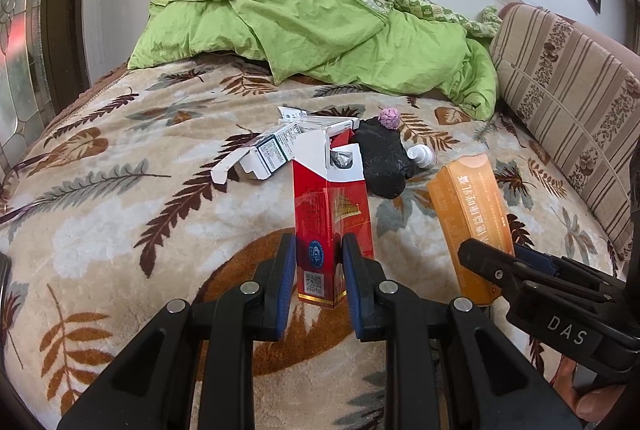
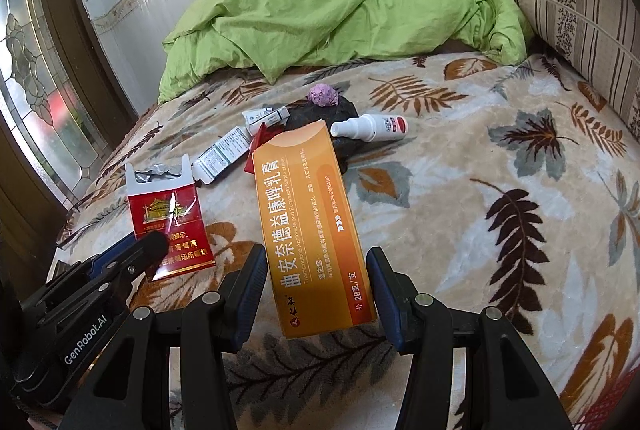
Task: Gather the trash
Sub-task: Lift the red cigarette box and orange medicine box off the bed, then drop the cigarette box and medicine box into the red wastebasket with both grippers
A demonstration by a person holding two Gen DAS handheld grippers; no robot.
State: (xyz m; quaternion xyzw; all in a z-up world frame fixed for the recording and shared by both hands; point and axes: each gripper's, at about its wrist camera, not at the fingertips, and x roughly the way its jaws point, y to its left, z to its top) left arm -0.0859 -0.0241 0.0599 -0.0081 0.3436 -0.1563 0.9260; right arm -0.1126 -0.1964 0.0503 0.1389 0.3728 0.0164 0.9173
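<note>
A bed (image 1: 120, 190) under a leaf-print blanket fills both views, with a rumpled green quilt (image 1: 304, 26) heaped at its far end and a striped cushion (image 1: 568, 102) along the side. Nearer in, the left claw (image 1: 319, 282) is clenched on a red cigarette pack (image 1: 332, 222), flip lid open, held upright above the blanket. The right claw (image 2: 316, 290) grips an orange ointment box (image 2: 308, 226) by its near end (pads on both long sides). Beyond them lies the remaining litter: a black lump (image 1: 380, 158), an open white carton (image 1: 264, 156), a small white spray bottle (image 2: 368, 126) on its side, and a crumpled pink wad (image 2: 323, 95) perched on the lump.
</note>
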